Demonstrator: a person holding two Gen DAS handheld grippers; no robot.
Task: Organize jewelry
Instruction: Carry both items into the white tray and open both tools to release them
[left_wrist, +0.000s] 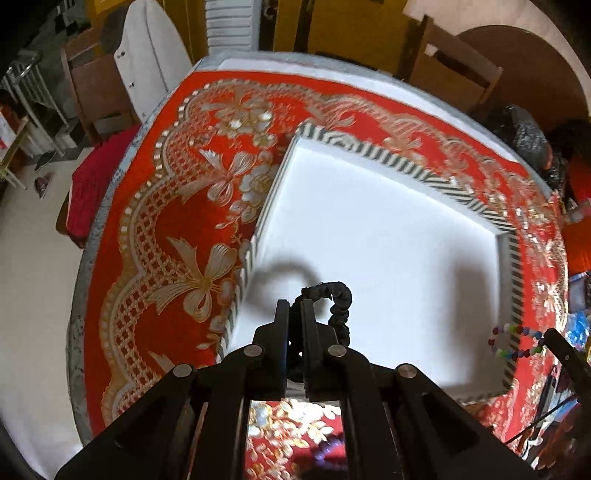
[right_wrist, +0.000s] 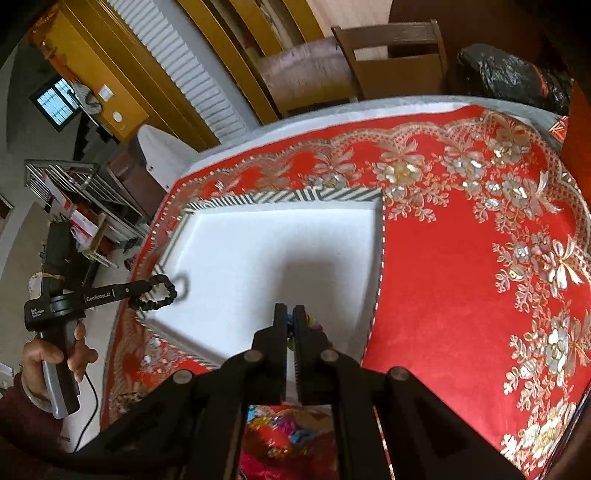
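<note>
A big red cloth (right_wrist: 461, 258) covers the table. On it sits a white box (right_wrist: 258, 243), with nothing inside yet. The left gripper (left_wrist: 295, 310) pinches a black bracelet (left_wrist: 338, 295) over the box's left side. The right gripper (right_wrist: 290, 314) pinches colorful beads (left_wrist: 517, 341) over its near right part. Both must go in.

Your left tongs (right_wrist: 159, 291) are matte black, white "GenRobot.AI" lettering along the arm, grey-and-black handle with a thin black cable (right_wrist: 90, 413) trailing off it. Your right tongs (right_wrist: 290, 314) show black linkage bars with round silver pins. You're wearing a dark maroon sleeve (right_wrist: 22, 410).
</note>
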